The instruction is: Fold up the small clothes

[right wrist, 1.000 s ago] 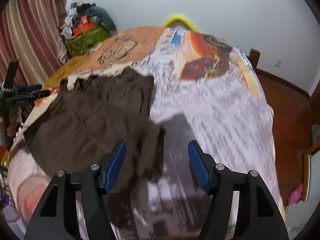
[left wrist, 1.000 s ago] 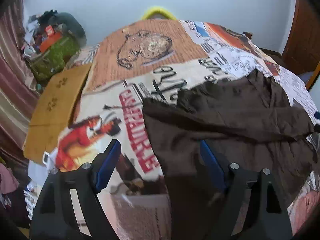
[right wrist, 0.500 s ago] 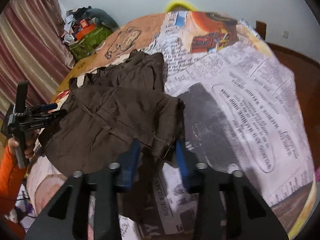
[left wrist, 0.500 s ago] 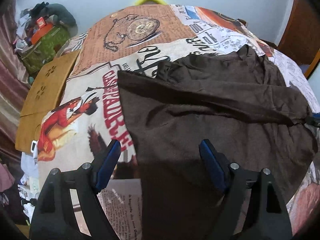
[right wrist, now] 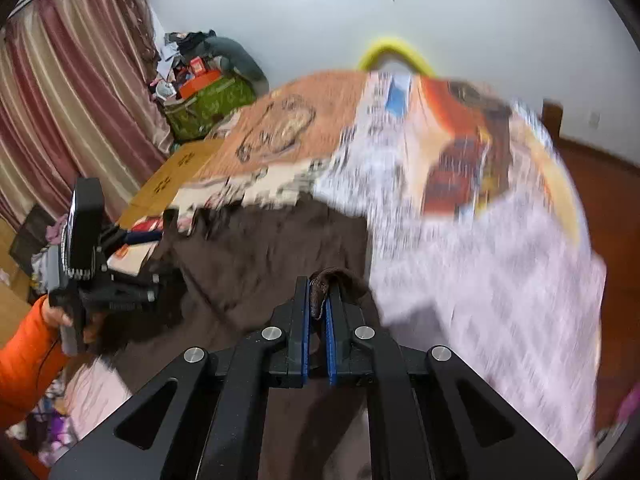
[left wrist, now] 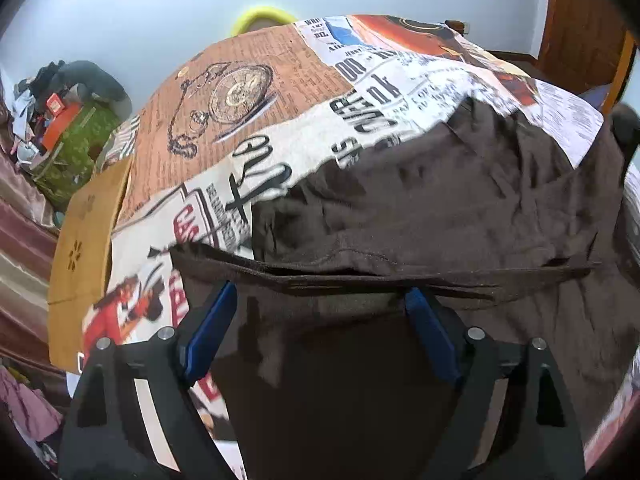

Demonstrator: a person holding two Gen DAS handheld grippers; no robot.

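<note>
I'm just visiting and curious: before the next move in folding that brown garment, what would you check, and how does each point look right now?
1. Right gripper pinching the brown garment: ok, its jaws are shut on a bunched edge.
2. Left gripper ready to grab: ok, its jaws have just been opening and stand wide over the cloth, not pressing it.
3. Left gripper holding cloth: not ok.
4. Garment lying flat: not ok, it is wrinkled, with a fold ridge across it.
5. Room on the printed bedspread beyond the garment: ok, bare cover shows there.
6. Which edge the right gripper holds: cannot tell, the view is blurred.
</note>
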